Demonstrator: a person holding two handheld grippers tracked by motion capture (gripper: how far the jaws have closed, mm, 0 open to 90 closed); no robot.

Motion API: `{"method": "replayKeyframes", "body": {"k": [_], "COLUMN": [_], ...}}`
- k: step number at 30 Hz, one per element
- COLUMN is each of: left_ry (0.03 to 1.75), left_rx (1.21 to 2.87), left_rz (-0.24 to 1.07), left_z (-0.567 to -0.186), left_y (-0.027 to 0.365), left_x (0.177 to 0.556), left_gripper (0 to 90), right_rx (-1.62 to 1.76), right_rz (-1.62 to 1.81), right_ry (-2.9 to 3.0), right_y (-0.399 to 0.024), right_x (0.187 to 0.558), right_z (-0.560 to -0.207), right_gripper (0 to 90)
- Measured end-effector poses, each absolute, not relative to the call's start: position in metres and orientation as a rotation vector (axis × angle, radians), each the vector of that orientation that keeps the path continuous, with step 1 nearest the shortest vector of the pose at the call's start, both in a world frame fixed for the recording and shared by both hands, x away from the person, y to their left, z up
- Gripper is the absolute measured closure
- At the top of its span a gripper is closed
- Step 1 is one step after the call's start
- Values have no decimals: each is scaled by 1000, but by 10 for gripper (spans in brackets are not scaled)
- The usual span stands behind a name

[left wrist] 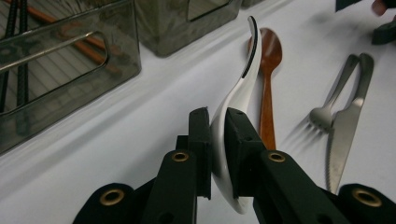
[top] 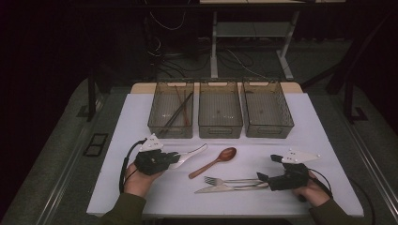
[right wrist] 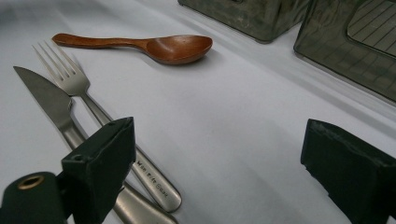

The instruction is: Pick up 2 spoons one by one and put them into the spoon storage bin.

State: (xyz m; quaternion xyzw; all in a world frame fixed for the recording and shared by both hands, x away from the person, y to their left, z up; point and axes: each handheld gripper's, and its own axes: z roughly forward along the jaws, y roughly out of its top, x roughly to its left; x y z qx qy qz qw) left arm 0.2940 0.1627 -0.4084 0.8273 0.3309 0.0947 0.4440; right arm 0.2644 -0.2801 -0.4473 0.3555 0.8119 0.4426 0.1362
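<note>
Left tongs [left wrist: 217, 135]: we list them clamped on the handle of a white ceramic spoon [left wrist: 243, 88], which stands on edge between the pads, bowl end pointing away toward the bins.
Right tongs [right wrist: 219, 172]: spread wide and holding nothing, resting low over the surface [top: 300, 126] beside the handles of a steel fork [right wrist: 70, 84] and a table knife [right wrist: 44, 100].
Mid surface: a wooden spoon [top: 217, 161] lies just beyond the fork, between the two hands.
Far edge: we count three smoky plastic bins in a row; the left bin [top: 171, 110] holds chopsticks [top: 178, 110], the middle bin [top: 220, 110] and right bin [top: 266, 110] look nearly bare.
Risk, as we judge it: the glazed handle is smooth and curved, gripped near its end, so the spoon may pivot or slide out during carrying; its bowl could also clip a bin rim on the way in.
</note>
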Motion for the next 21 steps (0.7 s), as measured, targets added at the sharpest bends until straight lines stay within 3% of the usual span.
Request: {"method": "replayKeyframes", "body": {"k": [21], "left_ry": [752], "left_rx": [2006], "left_rz": [271], "left_z": [-389], "left_y": [137], "left_x": [320], "left_gripper": [807], "right_rx": [1032], "right_rz": [1283], "right_ry": [2348], "right_y": [-281], "right_x": [264], "right_z": [-447], "right_gripper": [101]}}
